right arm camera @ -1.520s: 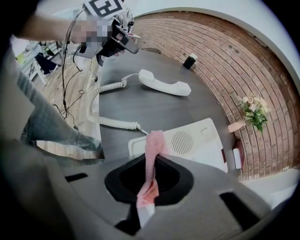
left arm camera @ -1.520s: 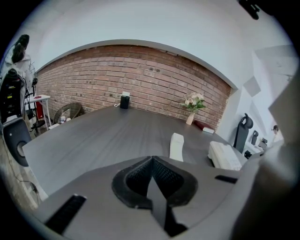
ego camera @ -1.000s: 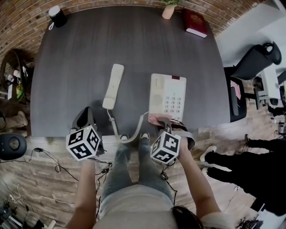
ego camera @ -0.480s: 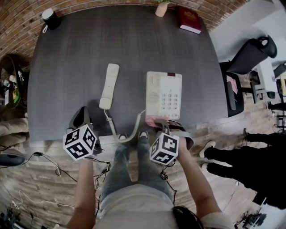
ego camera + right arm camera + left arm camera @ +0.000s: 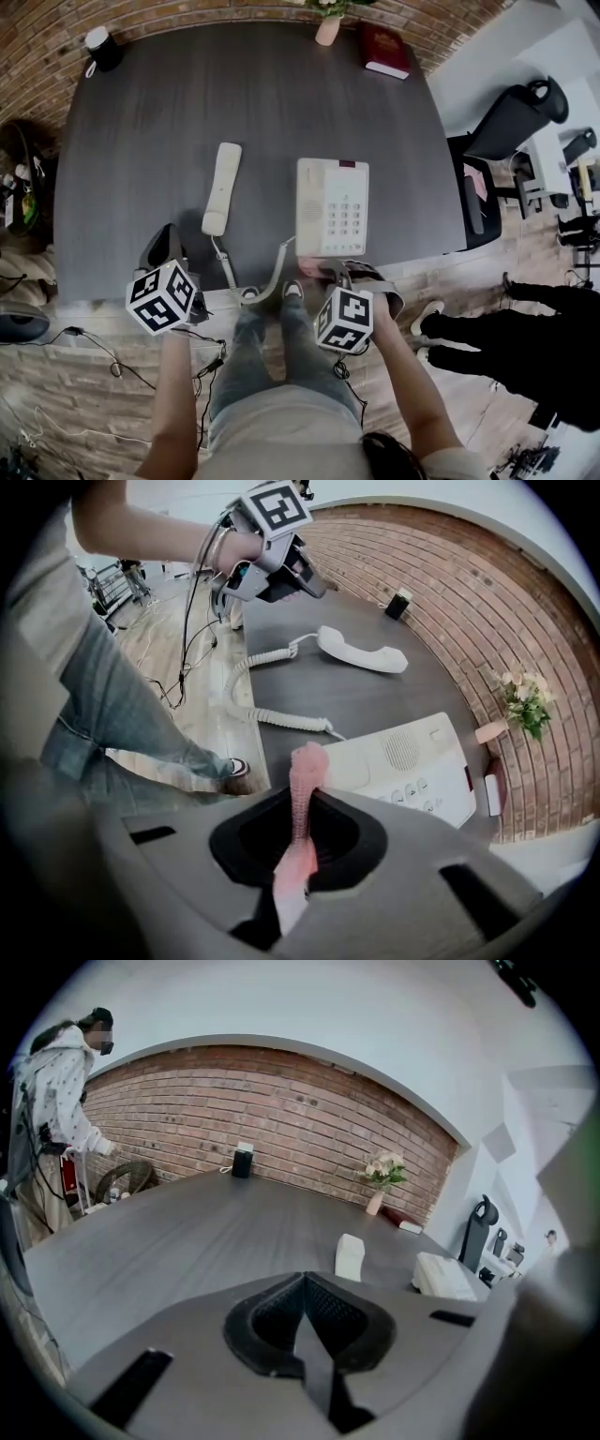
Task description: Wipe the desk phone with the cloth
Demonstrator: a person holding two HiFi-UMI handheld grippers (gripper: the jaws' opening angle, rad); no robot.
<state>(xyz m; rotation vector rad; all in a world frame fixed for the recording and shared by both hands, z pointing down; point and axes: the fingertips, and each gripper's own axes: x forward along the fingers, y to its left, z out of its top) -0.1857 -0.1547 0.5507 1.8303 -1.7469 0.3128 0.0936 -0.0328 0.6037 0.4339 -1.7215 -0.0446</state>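
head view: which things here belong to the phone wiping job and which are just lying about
Job: pink cloth, clamped in the right gripper; desk phone; handset, lying off the cradle to the phone's left; coiled cord.
Lying about: flower vase, red book, black container; left gripper, shut and empty.

We hold our left gripper [image 5: 166, 239] out ahead of our left forearm [image 5: 174, 394]. Its jaws are pressed together with nothing between them (the dark pads [image 5: 272, 1321] meet along one seam in the left gripper view). Our right gripper [image 5: 351, 272] sits ahead of our right forearm [image 5: 412, 380], jaws clamped on a pink cloth [image 5: 304, 766] that stands up from between them. Both grippers point forward, side by side and well apart, with both forearms bare and angled down from our body.
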